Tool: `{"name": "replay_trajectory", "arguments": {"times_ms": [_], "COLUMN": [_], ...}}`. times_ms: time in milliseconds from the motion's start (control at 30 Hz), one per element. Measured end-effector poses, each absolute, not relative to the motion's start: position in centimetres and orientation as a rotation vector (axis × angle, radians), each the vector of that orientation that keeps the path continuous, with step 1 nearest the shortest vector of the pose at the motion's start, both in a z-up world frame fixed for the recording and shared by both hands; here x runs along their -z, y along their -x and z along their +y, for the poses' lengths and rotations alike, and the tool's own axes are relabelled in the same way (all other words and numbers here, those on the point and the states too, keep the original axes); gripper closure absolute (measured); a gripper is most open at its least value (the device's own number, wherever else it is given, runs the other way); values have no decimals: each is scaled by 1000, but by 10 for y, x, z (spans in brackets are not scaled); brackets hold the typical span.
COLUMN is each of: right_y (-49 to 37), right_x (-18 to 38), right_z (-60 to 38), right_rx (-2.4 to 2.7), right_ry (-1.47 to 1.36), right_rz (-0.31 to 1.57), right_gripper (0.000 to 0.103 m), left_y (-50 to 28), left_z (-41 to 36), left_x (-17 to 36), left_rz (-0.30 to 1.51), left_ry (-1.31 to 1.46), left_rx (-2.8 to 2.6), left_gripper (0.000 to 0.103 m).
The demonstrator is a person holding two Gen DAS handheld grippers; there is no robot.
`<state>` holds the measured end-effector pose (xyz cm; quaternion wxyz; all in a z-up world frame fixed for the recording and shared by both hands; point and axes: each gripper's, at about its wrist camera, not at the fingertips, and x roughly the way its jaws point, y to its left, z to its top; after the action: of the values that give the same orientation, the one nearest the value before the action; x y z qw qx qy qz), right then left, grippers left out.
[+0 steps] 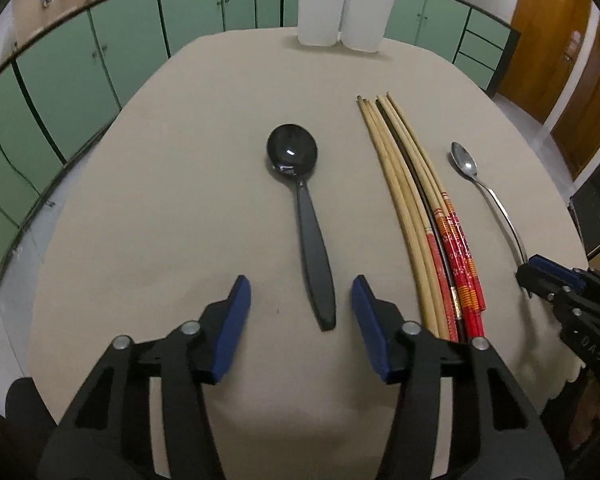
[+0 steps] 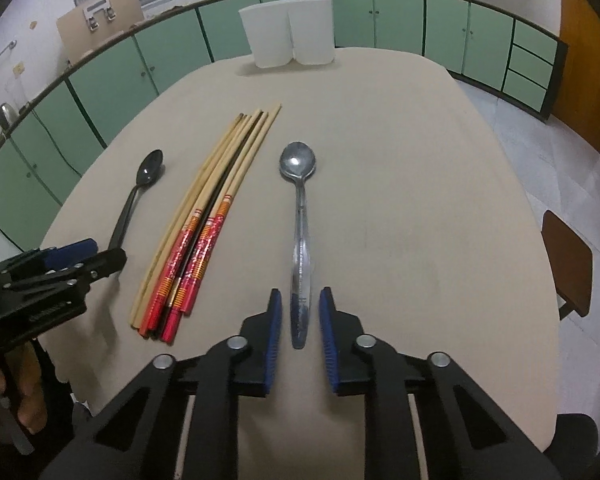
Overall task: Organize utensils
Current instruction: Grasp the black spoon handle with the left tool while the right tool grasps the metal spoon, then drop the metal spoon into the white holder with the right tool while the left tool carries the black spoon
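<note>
table: beige oval cloth-covered table, two white plastic holders at far edge | left gripper: jaws parted, straddling the handle end of the black plastic spoon, pads clear of it | right gripper: jaws narrowed around the handle of the slim steel spoon, small gaps showing | axis: both spoons lie lengthwise, bowls pointing away toward the holders.

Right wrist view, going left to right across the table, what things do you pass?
left gripper → black spoon → chopsticks → metal spoon, its handle end between the right gripper's blue pads, which do not yet press it. The white containers stand at the far edge.
</note>
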<state>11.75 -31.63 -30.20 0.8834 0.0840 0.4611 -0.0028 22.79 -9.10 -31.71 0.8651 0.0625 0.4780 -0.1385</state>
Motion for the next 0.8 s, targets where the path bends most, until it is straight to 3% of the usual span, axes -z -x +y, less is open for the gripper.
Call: {"name": "replay_trajectory", "arguments": {"times_ms": [100,167,233,433,800], "right_y": [-115,-117,-120,-118,-130], "right_x": [304,304,304,293,225], "right_z": [-316,-316,-317,-318,-323], "right_rx": [5,7,3,-3,-15], "right_ry": [-172,-170,-183,-197,-171], "right_rz": [946,939,939,918,834], "right_gripper": [87,91,93,93,93], "left_y": [-225,-221,-219,-222,-228], "left_z": [-95,-99,-99,-94,-88], "left_x": [317,317,316,303,231], "left_rz": [978,957,951,962,874], "left_ry": [-152,-174,-188,-145,-118], "left_rx": [284,290,291,311,367], "left_gripper": [59,78,90,91,91]}}
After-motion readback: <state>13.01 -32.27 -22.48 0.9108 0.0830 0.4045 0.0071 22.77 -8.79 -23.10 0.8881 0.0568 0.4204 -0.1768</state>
